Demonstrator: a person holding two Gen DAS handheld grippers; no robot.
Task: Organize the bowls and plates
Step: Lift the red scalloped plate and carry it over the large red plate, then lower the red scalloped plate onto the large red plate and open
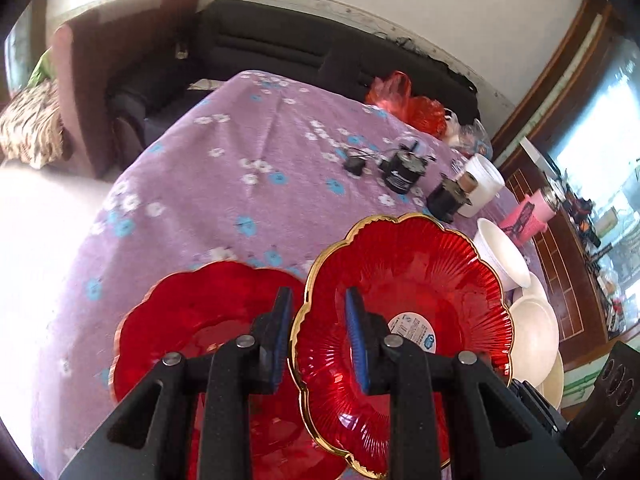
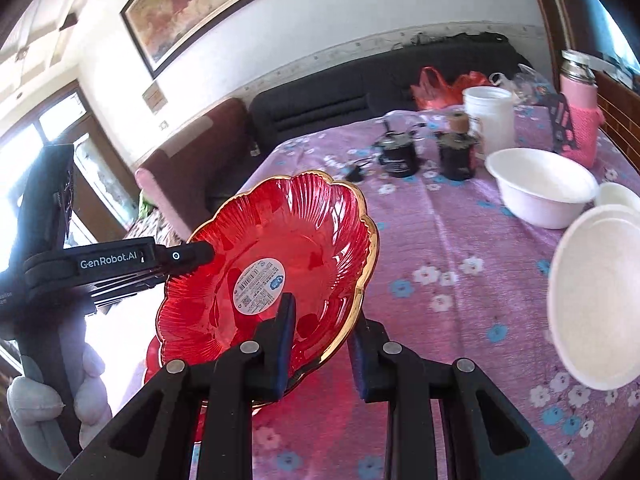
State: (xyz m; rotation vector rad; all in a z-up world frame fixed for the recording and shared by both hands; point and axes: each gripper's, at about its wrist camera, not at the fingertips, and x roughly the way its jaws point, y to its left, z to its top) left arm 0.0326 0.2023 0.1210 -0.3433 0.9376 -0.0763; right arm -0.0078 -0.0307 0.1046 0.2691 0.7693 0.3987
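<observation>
On my left claw (image 2: 192, 254) I read "GenRobot.AI" in white letters. The round sticker (image 2: 259, 287) on the red plate (image 2: 280, 240) is too small to read.

A white wall (image 2: 304, 36) runs behind the table, its lower edge scuffed and dark in places. At about eleven o'clock in the right wrist view hangs a large framed painting (image 2: 208, 4) in warm yellows and reds. Below it, at twelve o'clock, stands a black sofa (image 2: 360, 96), with a maroon armchair (image 2: 196, 140) beside it at ten o'clock. A window (image 2: 52, 120) at nine o'clock pours in strong daylight, washing out that side. In the left wrist view a dark wooden cabinet (image 1: 560, 256) fills three o'clock, with what may be a glass door (image 1: 604, 128) above it. The table wears a purple flowered cloth (image 1: 224, 184).
</observation>
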